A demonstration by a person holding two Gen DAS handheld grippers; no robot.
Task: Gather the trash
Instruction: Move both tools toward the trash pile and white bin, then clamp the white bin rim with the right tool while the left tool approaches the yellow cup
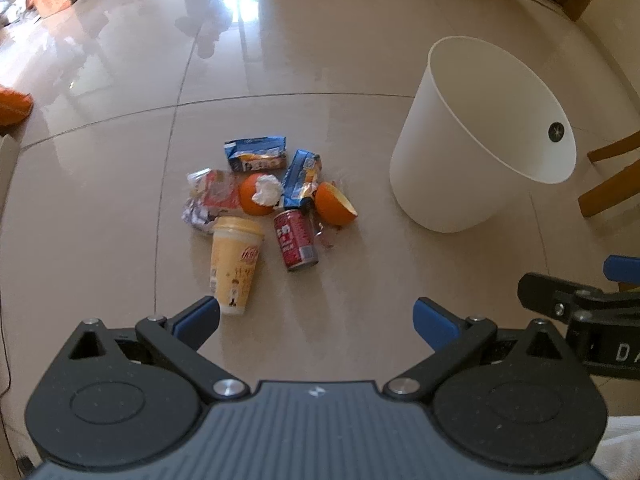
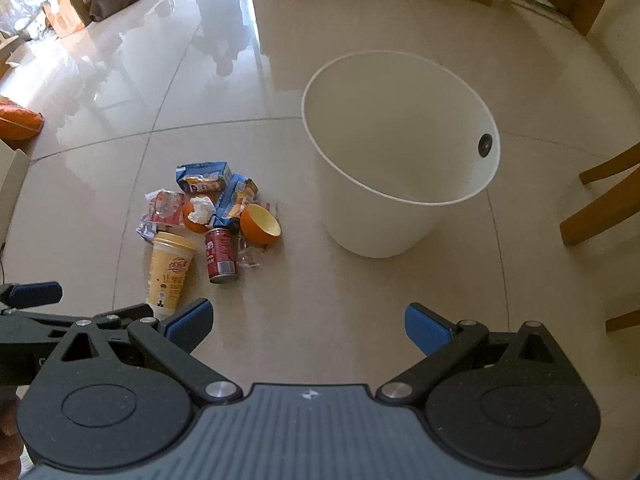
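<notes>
On the floor ahead, trash pile (image 1: pixel 264 208) beyond left gripper (image 1: pixel 316 316) and right gripper (image 2: pixel 308 322), fingers spread, empty

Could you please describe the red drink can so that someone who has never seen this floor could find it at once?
Start at the white bin standing on the tiled floor; the litter pile lies to its left. At the pile's near edge, the red can lies on its side beside the yellow paper cup. It is the only metal cylinder there, red with white lettering.
</notes>
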